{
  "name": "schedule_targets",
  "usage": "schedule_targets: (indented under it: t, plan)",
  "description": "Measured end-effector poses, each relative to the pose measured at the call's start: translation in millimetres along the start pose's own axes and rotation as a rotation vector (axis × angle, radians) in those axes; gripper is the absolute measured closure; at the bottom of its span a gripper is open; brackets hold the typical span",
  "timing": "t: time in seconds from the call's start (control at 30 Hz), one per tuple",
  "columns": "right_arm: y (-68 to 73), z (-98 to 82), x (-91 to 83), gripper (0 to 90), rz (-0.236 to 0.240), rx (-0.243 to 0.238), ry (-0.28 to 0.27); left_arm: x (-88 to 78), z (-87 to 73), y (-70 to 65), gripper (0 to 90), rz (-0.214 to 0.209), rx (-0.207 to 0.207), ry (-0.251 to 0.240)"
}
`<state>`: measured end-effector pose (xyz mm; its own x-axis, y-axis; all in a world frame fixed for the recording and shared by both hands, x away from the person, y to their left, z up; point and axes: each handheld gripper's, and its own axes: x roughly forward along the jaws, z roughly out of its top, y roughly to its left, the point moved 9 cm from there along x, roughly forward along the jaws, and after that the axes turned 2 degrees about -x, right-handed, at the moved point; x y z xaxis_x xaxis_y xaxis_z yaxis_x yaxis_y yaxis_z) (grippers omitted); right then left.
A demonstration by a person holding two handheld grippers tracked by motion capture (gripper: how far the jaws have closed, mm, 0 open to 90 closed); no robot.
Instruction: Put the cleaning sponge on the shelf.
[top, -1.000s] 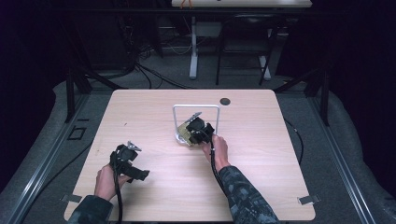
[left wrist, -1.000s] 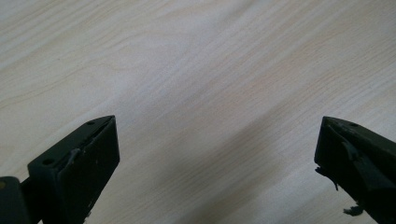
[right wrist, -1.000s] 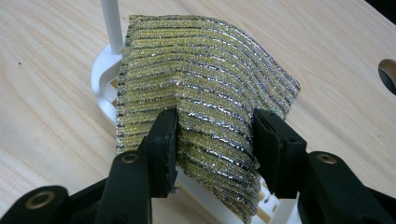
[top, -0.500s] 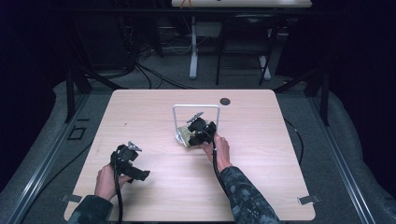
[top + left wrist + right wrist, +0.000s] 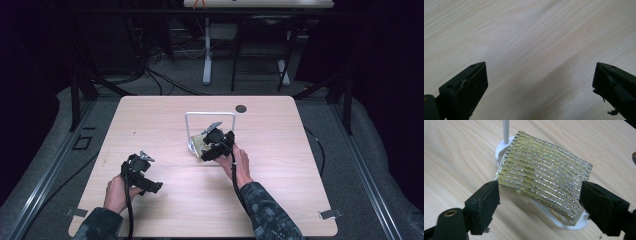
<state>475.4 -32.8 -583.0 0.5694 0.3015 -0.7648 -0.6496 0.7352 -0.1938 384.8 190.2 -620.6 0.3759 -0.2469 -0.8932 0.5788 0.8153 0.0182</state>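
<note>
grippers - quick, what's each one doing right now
Left gripper: open, nothing between its tongs.
Right gripper: tongs have just been opening, open around the gold scouring pad, not pressing it.

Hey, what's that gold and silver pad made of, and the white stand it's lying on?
The pad looks like a scouring sponge in knitted metallic yarn: ribbed gold and silver rows that glitter. The white stand seems to be smooth plastic at its base, with a thin upright frame, plastic or painted metal. The table looks like pale wood-grain laminate.
</note>
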Motion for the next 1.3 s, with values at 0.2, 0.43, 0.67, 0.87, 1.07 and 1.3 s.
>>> schedule_targets:
  t: [0.2, 0.43, 0.67, 0.87, 1.07, 1.3]
  plan:
    - [2.0, -2.0, -17.2, 13.8, 0.056, 0.011, -0.027, 0.2, 0.3, -1.4, 0.0, -0.002, 0.003, 0.002]
    - [1.6, -9.3, -42.6, 8.7, 0.103, 0.026, -0.044, 0.1, -0.6, -3.5, 0.0, -0.005, 0.009, -0.001]
    - [-2.5, -16.5, -59.0, 6.0, 0.116, 0.023, -0.053, 0.1, -1.1, -3.8, 0.0, -0.002, 0.007, 0.000]
    - [-7.9, -27.5, -77.2, 4.3, 0.118, 0.022, -0.061, 0.4, -0.9, -4.1, 0.0, 0.001, 0.011, 0.002]
    - [-14.4, -41.2, -92.5, 2.4, 0.110, 0.023, -0.067, 0.2, -1.4, -4.1, 0.0, 0.002, 0.013, 0.003]
    - [-25.8, -63.4, -108.4, 1.1, 0.099, 0.050, -0.066, -0.9, 0.3, -4.6, 0.0, -0.012, 0.006, -0.020]
